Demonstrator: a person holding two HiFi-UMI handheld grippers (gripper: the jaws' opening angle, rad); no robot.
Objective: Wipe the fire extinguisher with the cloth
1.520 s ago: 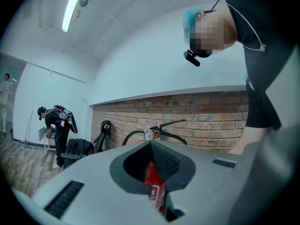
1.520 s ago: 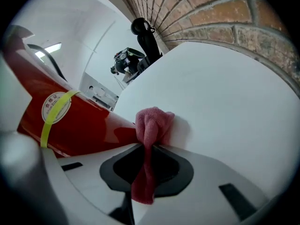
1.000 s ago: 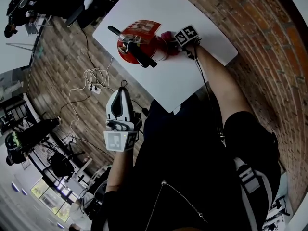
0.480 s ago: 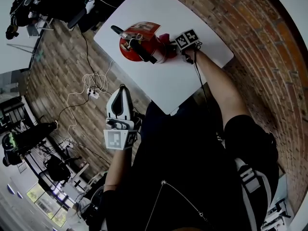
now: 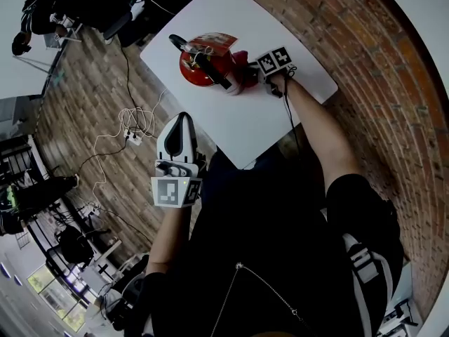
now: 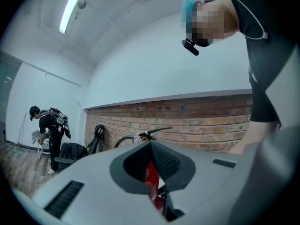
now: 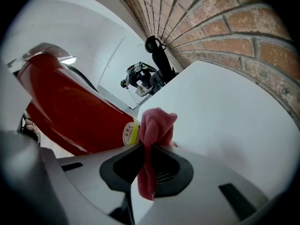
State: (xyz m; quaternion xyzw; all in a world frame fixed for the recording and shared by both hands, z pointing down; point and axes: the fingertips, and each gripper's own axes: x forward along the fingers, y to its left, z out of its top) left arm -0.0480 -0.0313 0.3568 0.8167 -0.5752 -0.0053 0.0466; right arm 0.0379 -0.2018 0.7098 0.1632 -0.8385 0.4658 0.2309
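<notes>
On table (image 5: pixel 280 27), extinguisher (image 5: pixel 198 74) is standing toward the left side, long axis looking roughly vertical, valve end facing up at the head camera. Its black lever (image 5: pixel 214 74) is lying across the top, running from far-left to near-right toward right gripper (image 5: pixel 247 72). Right gripper is clamping pink cloth (image 7: pixel 153 125) between closed jaws, the bunched end touching the red body just beside a small round label (image 7: pixel 127 133); left gripper (image 5: pixel 184 120) is hanging off the table's near edge over the floor (image 5: pixel 91 97), jaws together on nothing, tip pointing at the extinguisher.
</notes>
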